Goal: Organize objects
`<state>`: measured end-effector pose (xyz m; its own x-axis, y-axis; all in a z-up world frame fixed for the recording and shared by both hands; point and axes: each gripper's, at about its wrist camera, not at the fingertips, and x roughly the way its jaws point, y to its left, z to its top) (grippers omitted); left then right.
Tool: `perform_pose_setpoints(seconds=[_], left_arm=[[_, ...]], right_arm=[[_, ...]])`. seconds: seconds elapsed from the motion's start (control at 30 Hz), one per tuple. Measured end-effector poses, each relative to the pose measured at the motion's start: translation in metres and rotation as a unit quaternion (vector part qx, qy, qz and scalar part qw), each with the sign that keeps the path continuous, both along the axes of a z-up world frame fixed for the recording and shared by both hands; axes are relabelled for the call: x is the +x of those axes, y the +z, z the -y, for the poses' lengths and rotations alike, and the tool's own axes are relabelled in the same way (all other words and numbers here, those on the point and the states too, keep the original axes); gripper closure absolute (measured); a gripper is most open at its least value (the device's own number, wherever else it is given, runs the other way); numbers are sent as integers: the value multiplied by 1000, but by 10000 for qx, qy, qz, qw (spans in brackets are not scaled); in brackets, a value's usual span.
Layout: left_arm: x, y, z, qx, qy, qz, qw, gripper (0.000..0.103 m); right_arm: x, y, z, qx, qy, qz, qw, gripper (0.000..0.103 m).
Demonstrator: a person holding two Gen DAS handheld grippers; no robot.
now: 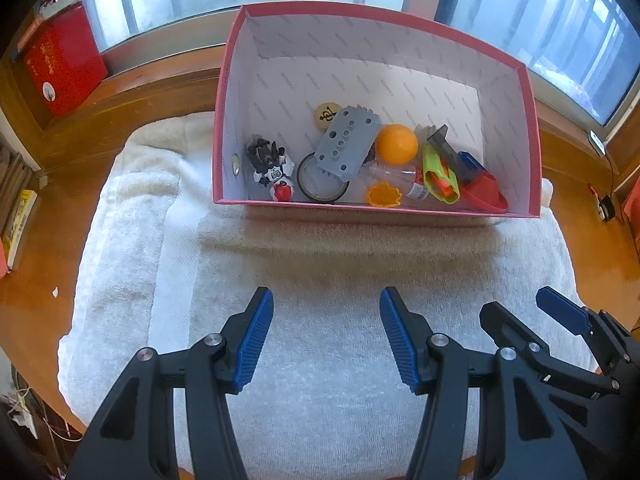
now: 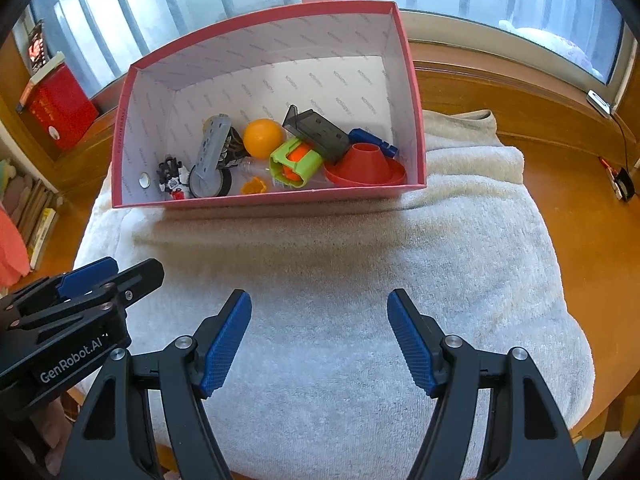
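Observation:
A pink box (image 1: 224, 92) (image 2: 412, 80) with white inside stands at the far edge of a white towel (image 1: 328, 264) (image 2: 340, 264). In it lie several small things: an orange ball (image 1: 397, 144) (image 2: 263, 137), a grey perforated block (image 1: 347, 145), a roll of tape (image 1: 322, 186), a red cone (image 2: 366, 162), a green and orange toy (image 2: 295, 162), and a black and white figure (image 1: 270, 162). My left gripper (image 1: 326, 300) hangs open over bare towel, nothing between its fingers. To its right my right gripper (image 2: 319, 300) (image 1: 516, 308) stands open and empty too.
The towel covers a round wooden table (image 2: 600, 216) by a window. A red book (image 1: 60, 64) leans on the sill at the left. More books (image 1: 20, 216) stand lower left. A small black device with a cable (image 2: 622, 184) lies on the table's right side.

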<state>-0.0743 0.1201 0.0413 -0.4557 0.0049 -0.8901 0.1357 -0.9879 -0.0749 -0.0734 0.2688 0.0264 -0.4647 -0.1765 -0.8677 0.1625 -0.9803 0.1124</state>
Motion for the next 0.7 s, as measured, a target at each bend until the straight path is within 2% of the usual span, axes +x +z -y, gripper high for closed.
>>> perform_pose_setpoints(seconds=[0.7], left_arm=[[-4, 1, 3, -80, 46, -33, 10000, 47]], right_arm=[[-5, -1, -2, 38, 9, 12, 10000, 31]])
